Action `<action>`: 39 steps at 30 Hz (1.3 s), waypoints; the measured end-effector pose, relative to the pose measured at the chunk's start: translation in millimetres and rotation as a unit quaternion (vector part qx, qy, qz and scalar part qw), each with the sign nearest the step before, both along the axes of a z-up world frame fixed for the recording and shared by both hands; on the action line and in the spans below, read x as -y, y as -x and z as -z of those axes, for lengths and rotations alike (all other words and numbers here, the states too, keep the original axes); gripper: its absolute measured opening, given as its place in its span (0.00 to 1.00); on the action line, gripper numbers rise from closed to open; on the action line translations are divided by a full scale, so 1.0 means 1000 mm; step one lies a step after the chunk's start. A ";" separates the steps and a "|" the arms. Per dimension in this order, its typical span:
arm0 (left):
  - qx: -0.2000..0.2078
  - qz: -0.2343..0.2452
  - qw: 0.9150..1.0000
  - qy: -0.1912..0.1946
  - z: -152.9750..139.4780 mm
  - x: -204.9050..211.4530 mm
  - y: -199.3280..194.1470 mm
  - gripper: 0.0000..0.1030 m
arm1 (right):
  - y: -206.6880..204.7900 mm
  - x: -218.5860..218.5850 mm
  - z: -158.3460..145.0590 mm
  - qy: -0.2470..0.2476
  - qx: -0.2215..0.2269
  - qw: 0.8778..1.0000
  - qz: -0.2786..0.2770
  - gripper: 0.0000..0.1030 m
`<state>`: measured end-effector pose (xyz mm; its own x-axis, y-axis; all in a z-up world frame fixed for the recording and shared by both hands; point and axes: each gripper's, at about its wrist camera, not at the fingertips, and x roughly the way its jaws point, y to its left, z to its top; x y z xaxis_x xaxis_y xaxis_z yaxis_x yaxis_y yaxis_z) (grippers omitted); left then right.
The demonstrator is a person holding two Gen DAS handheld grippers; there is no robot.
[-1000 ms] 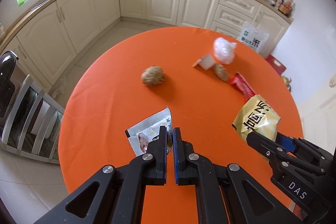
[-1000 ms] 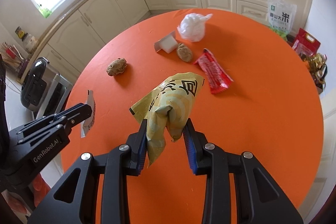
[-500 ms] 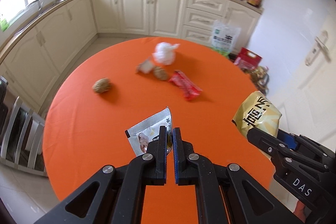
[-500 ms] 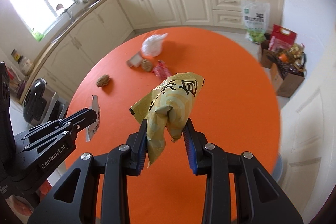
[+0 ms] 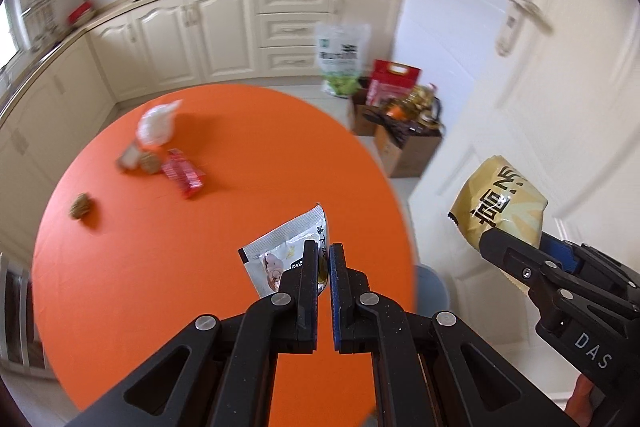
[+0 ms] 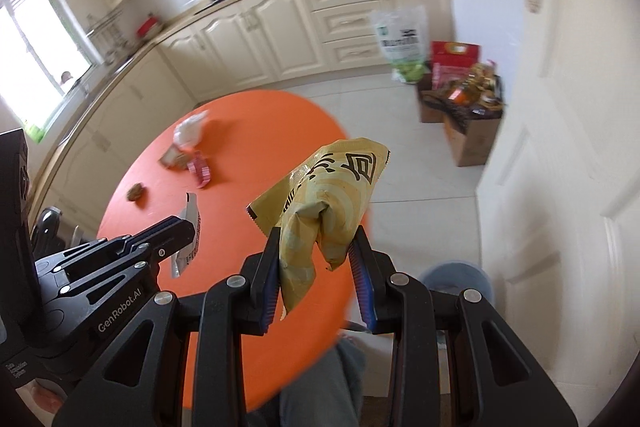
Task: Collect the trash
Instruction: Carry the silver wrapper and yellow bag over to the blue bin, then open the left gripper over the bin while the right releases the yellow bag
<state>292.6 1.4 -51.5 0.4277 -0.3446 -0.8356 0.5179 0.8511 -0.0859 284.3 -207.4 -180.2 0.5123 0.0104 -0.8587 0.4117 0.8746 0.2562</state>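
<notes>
We've got the left gripper fingers pinched tight on a grey sachet, right gripper fingers clamped on a crumpled yellow snack bag, both above the orange desk.

Left wrist cam: rides behind its own fingers, tilted down over orange round table, facing kitchen cabinets + white door; right gripper in at right edge. Right wrist cam: same down-tilt, further right, over table edge, floor + blue bin close below. Both share table, cabinets, stove counter, door, floor boxes
</notes>
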 end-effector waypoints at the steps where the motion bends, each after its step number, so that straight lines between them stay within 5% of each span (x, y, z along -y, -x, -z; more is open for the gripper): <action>1: -0.002 0.006 1.000 -0.001 0.002 0.008 -0.001 0.02 | 0.009 0.009 0.000 0.001 -0.001 1.000 0.012 0.31; 16: -0.040 0.136 0.989 -0.047 0.069 0.170 0.012 0.02 | 0.124 0.113 0.031 0.009 -0.047 0.988 0.150 0.31; 29: -0.049 0.188 0.975 -0.111 0.141 0.289 0.019 0.04 | 0.182 0.160 0.073 -0.009 -0.081 0.972 0.222 0.31; 39: -0.080 0.190 0.969 -0.138 0.167 0.332 0.011 0.12 | 0.196 0.178 0.099 -0.027 -0.097 0.966 0.238 0.32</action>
<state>281.8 -330.1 -218.5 0.1720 -0.2066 -0.9632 0.7971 0.6037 0.0128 88.8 -385.5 -278.7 0.2986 -0.1396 -0.9441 0.8092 0.5616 0.1729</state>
